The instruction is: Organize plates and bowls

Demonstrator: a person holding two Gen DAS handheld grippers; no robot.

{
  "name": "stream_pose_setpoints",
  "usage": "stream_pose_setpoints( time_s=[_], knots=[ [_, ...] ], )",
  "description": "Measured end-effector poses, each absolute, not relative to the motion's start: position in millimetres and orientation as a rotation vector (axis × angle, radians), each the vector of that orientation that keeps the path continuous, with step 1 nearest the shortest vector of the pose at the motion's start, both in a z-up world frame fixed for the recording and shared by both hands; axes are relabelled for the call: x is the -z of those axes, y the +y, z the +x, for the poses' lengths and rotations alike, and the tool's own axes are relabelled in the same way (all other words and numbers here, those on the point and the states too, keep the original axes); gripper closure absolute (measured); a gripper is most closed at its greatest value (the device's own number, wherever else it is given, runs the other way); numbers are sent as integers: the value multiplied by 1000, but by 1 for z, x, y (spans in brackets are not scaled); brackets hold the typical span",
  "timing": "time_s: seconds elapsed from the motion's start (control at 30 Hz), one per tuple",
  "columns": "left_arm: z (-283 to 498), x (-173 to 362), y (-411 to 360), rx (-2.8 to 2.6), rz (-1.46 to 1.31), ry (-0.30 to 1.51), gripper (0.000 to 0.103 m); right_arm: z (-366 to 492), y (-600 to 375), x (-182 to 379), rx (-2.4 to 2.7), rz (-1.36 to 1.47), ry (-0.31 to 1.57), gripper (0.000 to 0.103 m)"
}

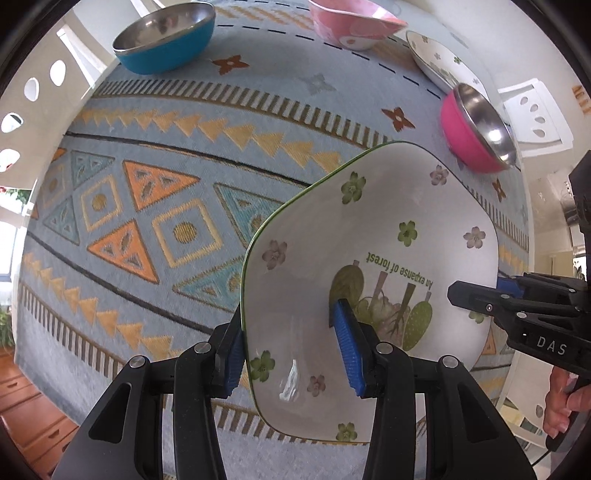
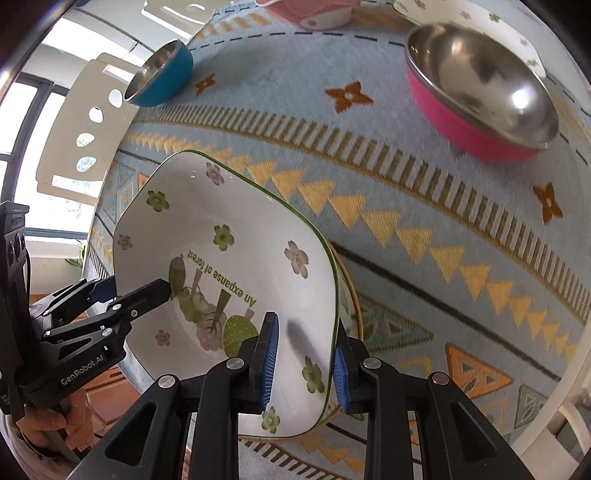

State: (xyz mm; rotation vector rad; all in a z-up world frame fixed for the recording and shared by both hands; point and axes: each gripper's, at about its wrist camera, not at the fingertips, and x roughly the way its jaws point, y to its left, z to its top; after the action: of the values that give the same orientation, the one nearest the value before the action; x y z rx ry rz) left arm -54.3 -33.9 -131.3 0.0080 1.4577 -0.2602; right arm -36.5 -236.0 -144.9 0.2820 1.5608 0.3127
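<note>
Here both tongs clamp 1 floral plate: left tongs (image 1: 291,347) and right tongs (image 2: 304,363) grip opposite rims of the plate (image 1: 369,236), above the patterned bench (image 1: 166,155).

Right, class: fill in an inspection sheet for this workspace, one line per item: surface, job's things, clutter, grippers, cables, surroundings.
Surface: patterned blue tablecloth.
Job's things: white floral square plate held above the cloth; blue steel bowl, pink steel bowl, pink ceramic bowl and second floral plate near the far edge.
Clutter: nothing seen.
Grippers: left gripper and right gripper each clamp opposite rims of the held plate.
Cables: nothing seen.
Surroundings: white perforated chairs, window.
</note>
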Motion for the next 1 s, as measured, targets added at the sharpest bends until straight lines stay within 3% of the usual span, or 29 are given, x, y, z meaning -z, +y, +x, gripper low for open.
stream_pose_setpoints(
  time_s=[0.73, 1.0],
  knots=[
    [-64, 136, -33, 234, 19, 1482, 62, -45, -232, 155, -293, 264, 1592, 76],
    [-62, 134, -48, 218, 150, 1512, 62, -43, -220, 153, -247, 205, 1620, 76]
  ],
)
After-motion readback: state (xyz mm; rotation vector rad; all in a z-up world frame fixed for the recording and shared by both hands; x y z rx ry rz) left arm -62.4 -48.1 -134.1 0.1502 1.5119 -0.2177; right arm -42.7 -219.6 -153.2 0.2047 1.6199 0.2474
